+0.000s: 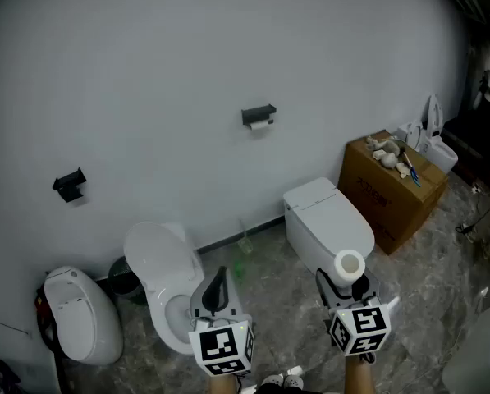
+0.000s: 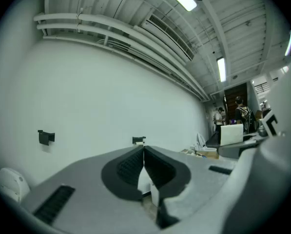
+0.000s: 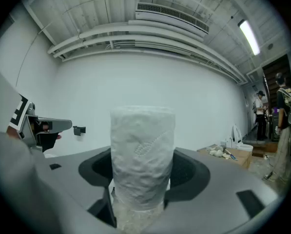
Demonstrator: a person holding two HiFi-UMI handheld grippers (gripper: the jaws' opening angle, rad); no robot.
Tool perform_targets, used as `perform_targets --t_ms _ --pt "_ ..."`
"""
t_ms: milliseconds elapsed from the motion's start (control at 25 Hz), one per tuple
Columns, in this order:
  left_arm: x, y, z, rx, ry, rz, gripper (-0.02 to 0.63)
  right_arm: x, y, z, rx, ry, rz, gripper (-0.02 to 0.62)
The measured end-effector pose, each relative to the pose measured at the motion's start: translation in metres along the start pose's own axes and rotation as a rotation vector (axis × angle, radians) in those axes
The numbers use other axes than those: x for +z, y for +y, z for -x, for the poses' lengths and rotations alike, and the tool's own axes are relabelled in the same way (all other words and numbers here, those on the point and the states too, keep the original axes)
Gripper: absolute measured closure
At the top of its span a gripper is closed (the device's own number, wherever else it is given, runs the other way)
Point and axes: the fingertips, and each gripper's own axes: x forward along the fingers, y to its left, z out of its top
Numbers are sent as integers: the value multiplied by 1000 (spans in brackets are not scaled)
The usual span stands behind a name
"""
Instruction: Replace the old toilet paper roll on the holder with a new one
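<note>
A black wall holder (image 1: pixel 258 114) carries a small remnant of old white paper under it; in the left gripper view this holder (image 2: pixel 139 140) shows just above my shut jaws. A full new toilet paper roll (image 1: pixel 349 263) stands upright in my right gripper (image 1: pixel 349 272), low right of the head view. In the right gripper view the roll (image 3: pixel 143 157) fills the gap, with my right gripper (image 3: pixel 141 179) shut on it. My left gripper (image 1: pixel 217 279) is shut and empty, jaws together (image 2: pixel 144 155). Both grippers are far from the wall.
A second black holder (image 1: pixel 69 185) is on the wall at left. On the floor stand a closed white toilet (image 1: pixel 327 220), an open toilet (image 1: pixel 164 286) and another white fixture (image 1: pixel 80 314). A cardboard box (image 1: pixel 390 189) with clutter stands at right. People stand in the far doorway (image 2: pixel 240 112).
</note>
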Motion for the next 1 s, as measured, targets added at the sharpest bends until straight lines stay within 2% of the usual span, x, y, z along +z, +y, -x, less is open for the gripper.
perform_targets --t_ms 640,880,1000 --pt "-4 -5 -6 14 10 -10 603 -4 -10 -2 -9 7 12 288" --pt "-1 -12 -13 0 -5 -11 600 -3 -18 -7 -14 -6 -21 288" --pt "0 -20 -16 -7 -17 -14 554 -4 -23 -7 -6 -9 -20 288"
